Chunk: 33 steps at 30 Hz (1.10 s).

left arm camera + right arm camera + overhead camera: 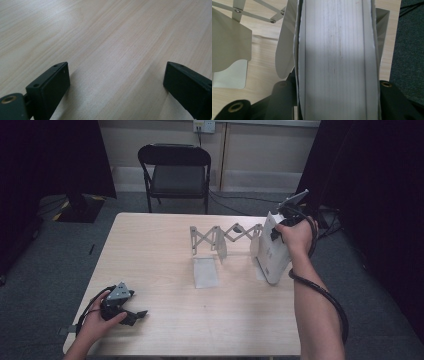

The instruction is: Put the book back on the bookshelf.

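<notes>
White book [337, 60] between right gripper [337, 100] jaws (upright)

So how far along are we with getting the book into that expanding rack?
Done: the book is gripped in the right gripper, upright at the right end of the rack. In hand: easing it beside the end plate. Left: letting go; whether it is fully seated is unclear. The left gripper rests open on the table.

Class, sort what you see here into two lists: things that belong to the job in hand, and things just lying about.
In the job:
white book, clamped in the right tool
expanding metal book rack on the table

Lying about:
left tool, open, resting on the table
black folding chair
</notes>
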### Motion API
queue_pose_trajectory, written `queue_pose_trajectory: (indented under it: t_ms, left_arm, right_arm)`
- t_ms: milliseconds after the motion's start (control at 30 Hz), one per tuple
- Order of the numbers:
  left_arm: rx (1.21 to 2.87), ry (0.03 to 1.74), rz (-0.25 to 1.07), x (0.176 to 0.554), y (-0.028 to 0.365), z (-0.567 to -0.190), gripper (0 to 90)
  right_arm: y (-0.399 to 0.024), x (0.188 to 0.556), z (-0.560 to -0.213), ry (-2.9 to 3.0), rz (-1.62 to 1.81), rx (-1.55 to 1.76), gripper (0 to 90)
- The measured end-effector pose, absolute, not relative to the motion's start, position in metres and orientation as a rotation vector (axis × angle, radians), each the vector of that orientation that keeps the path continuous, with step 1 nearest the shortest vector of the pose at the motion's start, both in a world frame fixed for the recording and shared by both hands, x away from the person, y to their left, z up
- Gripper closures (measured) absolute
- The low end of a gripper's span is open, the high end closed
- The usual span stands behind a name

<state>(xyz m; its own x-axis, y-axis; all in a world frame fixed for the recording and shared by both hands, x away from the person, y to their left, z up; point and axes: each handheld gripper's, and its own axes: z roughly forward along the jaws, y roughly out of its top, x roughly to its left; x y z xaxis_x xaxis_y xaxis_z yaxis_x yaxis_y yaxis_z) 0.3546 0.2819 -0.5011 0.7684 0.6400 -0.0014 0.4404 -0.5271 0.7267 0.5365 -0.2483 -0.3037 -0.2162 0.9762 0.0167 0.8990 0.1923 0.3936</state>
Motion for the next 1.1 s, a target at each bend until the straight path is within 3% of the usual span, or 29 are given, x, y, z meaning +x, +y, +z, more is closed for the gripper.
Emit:
queue_pose_trajectory:
  t_ms: [767,1100]
  left_arm:
    - [2.21,0.806,0.344,0.354,0.282,-0.501,6.5]
    - [2.206,0.811,0.335,0.354,0.281,-0.502,6.5]
  right_arm:
    - [-0.242,0.533,-0.311,2.188,0.486,1.771,51.9]
    - [-0.247,0.527,-0.306,2.217,0.51,1.765,41.4]
